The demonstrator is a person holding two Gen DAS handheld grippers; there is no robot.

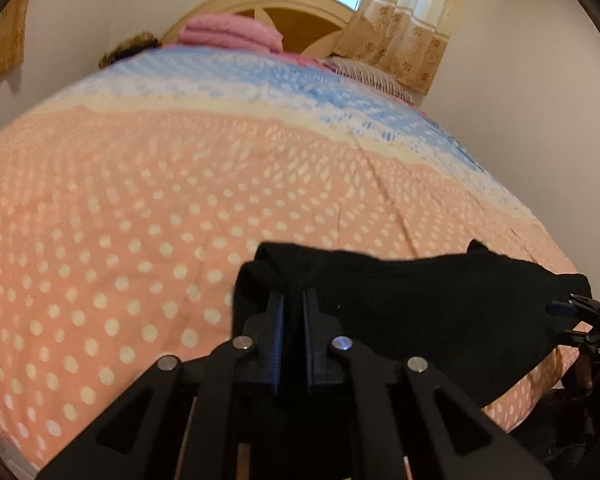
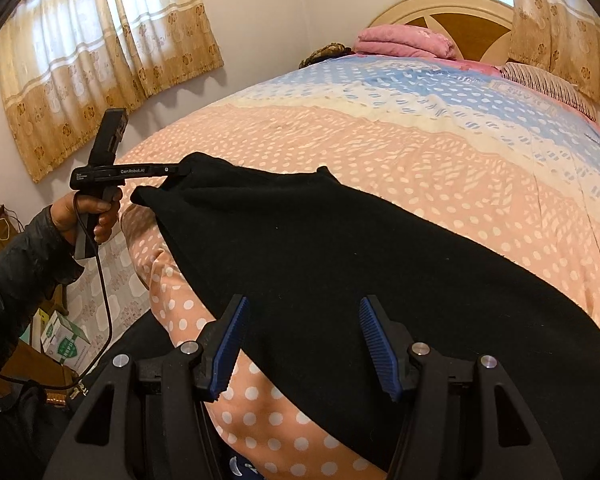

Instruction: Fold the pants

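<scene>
Your left hand-held gripper (image 1: 294, 300) has its two fingers drawn close together with a fold of the black pants (image 1: 400, 304) pinched between them; in the left wrist view the dark fabric bunches up over the fingertips and spreads away to the right. In the right wrist view the same left hand-held gripper (image 2: 176, 172) shows side-on at the far corner of the pants (image 2: 340, 280), lifting that corner just clear of the bedspread (image 2: 380, 148), with your left hand (image 2: 96, 212) wrapped around its handle and a cable hanging down from it.

Your right hand-held gripper (image 2: 302, 344) stands wide, its blue ribbed pads (image 2: 228, 344) well apart and holding nothing. The near edge of the pants lies between and under the two fingers, but the pads do not press on the cloth.

The pants lie across the foot end of the bed, on the peach, white-dotted part of the bedspread, running as a broad black band from the raised left corner down to the lower right. The near edge hangs toward the side of the bed.

Farther up the bed the bedspread turns blue, and folded pink bedding (image 2: 404, 40) sits against the headboard (image 2: 460, 12). Patterned curtains (image 2: 100, 52) hang on the wall to the left.
</scene>
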